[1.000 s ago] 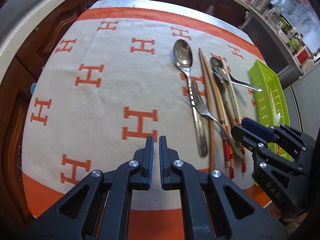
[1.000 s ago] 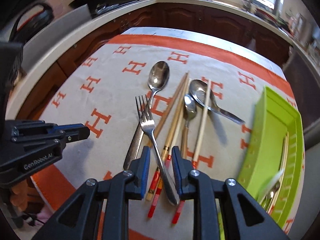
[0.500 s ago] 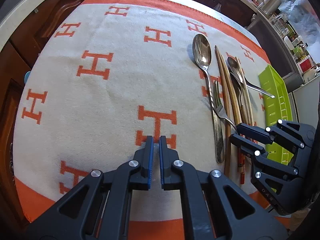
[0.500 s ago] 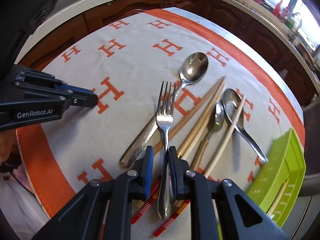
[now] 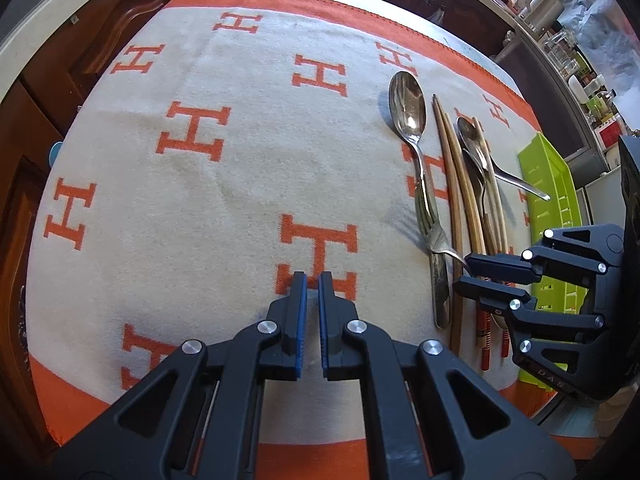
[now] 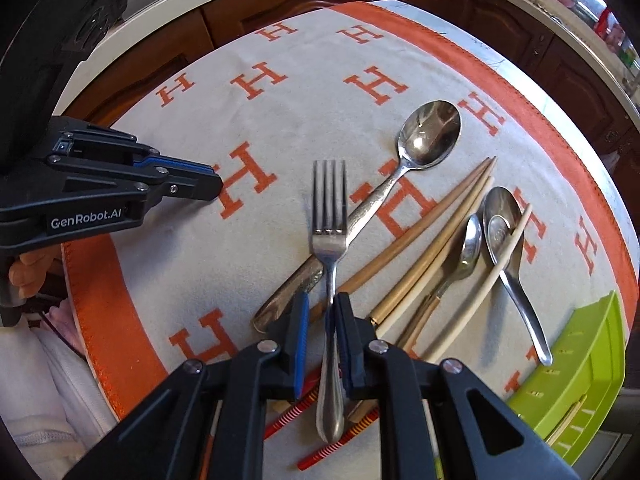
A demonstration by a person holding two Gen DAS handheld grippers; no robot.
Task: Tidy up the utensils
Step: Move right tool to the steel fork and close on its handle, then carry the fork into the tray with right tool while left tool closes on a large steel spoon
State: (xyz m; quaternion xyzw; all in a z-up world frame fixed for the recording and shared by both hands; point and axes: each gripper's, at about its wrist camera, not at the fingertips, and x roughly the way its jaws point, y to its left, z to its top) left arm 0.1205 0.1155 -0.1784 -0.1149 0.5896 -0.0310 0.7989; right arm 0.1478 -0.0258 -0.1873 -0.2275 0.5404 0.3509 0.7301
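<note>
The right gripper (image 6: 322, 312) has its fingers clamped on the fork (image 6: 329, 216) at its handle, tines raised off the cloth (image 6: 280, 128) over the big spoon (image 6: 424, 140). Chopsticks (image 6: 404, 244) and two small spoons (image 6: 500, 224) lie beside it, toward the green tray (image 6: 592, 352) at the tabletop's right edge. The left gripper (image 5: 313, 284) hovers with fingers nearly together, empty.

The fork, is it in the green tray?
No, the fork sits between the right tool's fingers above the cloth, while the green tray lies off to the side.
</note>
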